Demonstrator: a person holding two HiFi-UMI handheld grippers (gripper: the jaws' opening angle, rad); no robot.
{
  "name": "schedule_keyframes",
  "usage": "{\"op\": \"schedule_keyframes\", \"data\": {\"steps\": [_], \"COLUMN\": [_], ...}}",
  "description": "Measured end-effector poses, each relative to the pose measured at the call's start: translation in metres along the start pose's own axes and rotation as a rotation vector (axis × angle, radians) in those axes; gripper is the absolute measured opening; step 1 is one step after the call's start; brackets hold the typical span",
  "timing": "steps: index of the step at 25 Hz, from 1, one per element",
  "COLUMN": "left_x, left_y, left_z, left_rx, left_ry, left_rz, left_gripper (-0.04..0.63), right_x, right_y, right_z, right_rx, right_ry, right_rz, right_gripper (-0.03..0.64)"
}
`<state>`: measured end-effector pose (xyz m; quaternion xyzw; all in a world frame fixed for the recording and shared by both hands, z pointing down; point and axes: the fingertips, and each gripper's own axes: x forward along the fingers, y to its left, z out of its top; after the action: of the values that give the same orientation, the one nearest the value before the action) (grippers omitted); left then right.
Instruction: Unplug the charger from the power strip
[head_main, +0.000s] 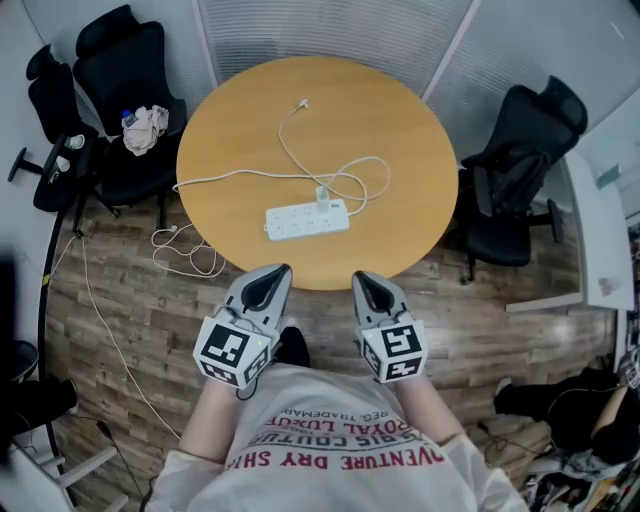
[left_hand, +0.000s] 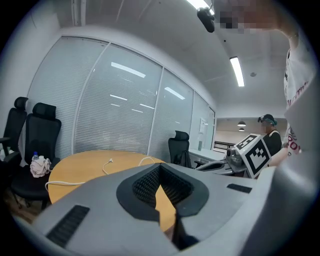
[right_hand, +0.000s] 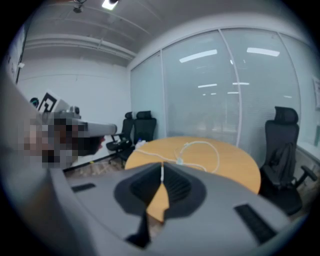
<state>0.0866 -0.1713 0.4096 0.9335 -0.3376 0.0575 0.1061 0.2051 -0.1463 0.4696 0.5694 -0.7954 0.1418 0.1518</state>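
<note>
In the head view, a round wooden desk (head_main: 400, 130) fills the upper middle of the frame. The white power strip (head_main: 307, 221) lies near the desk's lower edge, slightly left of centre. The white charger (head_main: 322, 195) stands plugged into the strip's upper right end. A white cable (head_main: 290, 150) loops across the desk top above the strip, and a second lead runs off the left rim to the wooden floor (head_main: 130, 290).

The left gripper (head_main: 278, 270) and the right gripper (head_main: 360, 276) sit side by side in the lower middle. Both are just below the desk's near rim and apart from the strip. Black chairs stand at the upper left (head_main: 125, 70) and at the right (head_main: 520, 160). A crumpled cloth (head_main: 147, 128) lies on the left one.

In the left gripper view, the fingers (left_hand: 172, 182) are clenched with their tips meeting and nothing between them. The desk shows beyond them at lower left, with a cable end lying on it. The right gripper's marker cube appears at the right edge.

In the right gripper view, the fingers (right_hand: 175, 185) are also clenched tip to tip and empty. The desk lies ahead in mid frame, with the cable looped on it. A black chair stands at the right.
</note>
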Motion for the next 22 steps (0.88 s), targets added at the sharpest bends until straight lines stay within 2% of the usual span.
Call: {"op": "schedule_keyframes", "data": {"steps": [5, 9, 12, 15, 22], "left_x": [0.044, 0.067, 0.082, 0.096, 0.133], "left_y": [0.052, 0.086, 0.108, 0.122, 0.14], "left_z": [0.017, 0.012, -0.01, -0.037, -0.096], "left_rx": [0.011, 0.006, 0.008, -0.046, -0.08], "left_ry": [-0.005, 0.025, 0.093, 0.148, 0.252], "left_rz": [-0.011, -0.006, 0.019, 0.024, 0.029], "left_gripper": [0.034, 0.034, 0.034, 0.034, 0.034], "right_x": [0.062, 0.099, 0.123, 0.146, 0.191], "right_y": [-0.026, -0.034, -0.04, -0.047, -0.066], "right_z": [0.019, 0.027, 0.022, 0.006, -0.031], "right_rx": [0.023, 0.021, 0.035, 0.039, -0.005], "right_ry": [0.028, 0.057, 0.098, 0.153, 0.299], "right_rz": [-0.028, -0.025, -0.012, 0.008, 0.092], "right_gripper": [0.029, 0.029, 0.029, 0.029, 0.029]}}
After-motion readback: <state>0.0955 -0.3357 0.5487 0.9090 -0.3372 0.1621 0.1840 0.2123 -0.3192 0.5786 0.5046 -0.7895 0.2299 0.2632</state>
